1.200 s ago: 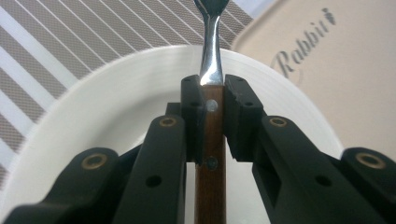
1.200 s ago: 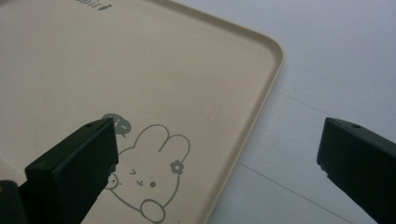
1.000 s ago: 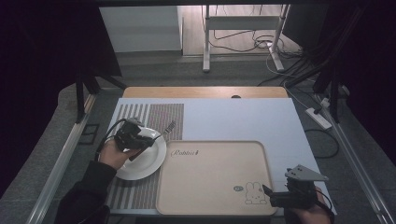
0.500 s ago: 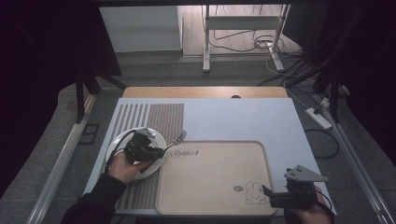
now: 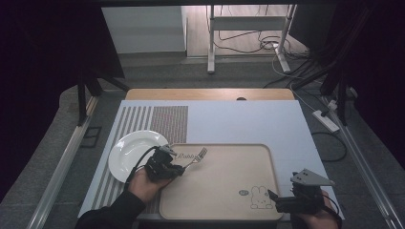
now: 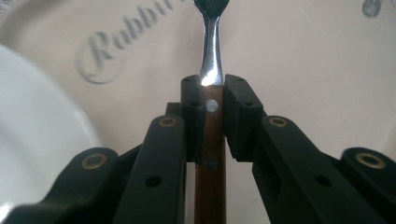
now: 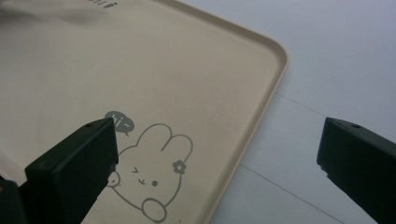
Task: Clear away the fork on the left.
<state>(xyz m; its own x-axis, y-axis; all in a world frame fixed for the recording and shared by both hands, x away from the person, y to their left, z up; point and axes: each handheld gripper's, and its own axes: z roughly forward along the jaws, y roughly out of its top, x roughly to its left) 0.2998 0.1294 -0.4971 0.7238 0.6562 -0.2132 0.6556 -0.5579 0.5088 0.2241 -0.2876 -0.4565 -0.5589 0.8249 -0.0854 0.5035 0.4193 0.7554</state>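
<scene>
A fork (image 5: 197, 156) with a brown wooden handle and steel tines hangs over the left part of the beige tray (image 5: 224, 191). My left gripper (image 5: 180, 167) is shut on the handle. In the left gripper view both pads clamp the fork (image 6: 211, 56) just below its steel neck, and the tines point out over the tray (image 6: 303, 70) near the printed word. A white plate (image 5: 131, 148) lies just left of the tray. My right gripper (image 5: 273, 200) rests at the tray's near right corner. In the right gripper view, my right gripper (image 7: 217, 149) is open and holds nothing, above the rabbit drawing.
The tray and plate lie on a white mat with a striped patch (image 5: 157, 121) at the left. A wooden table edge (image 5: 210, 94) runs behind. A power strip (image 5: 325, 120) and cables lie on the floor to the right.
My left gripper has carried the fork rightward and nearer, off the plate and onto the tray's left part. The plate now lies uncovered. The right gripper has not moved.
</scene>
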